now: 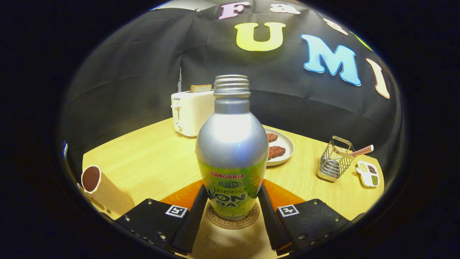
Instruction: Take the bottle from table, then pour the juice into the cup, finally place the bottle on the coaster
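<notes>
The bottle [231,151] stands upright on the coaster [233,220], uncapped, between the fingers of the gripper [231,205]. Both fingers lie against its lower sides; whether they press or have just let go cannot be told. The cup [102,190] sits off to the left of the fingers on the table [151,158], holding dark liquid, so pouring appears done and placement reached. What seems left is opening and drawing back.

Beyond the bottle: a toaster [190,111] with bread, a plate [282,147] of food, a wire basket [334,162], a small dish [367,173]. None blocks a straight retreat.
</notes>
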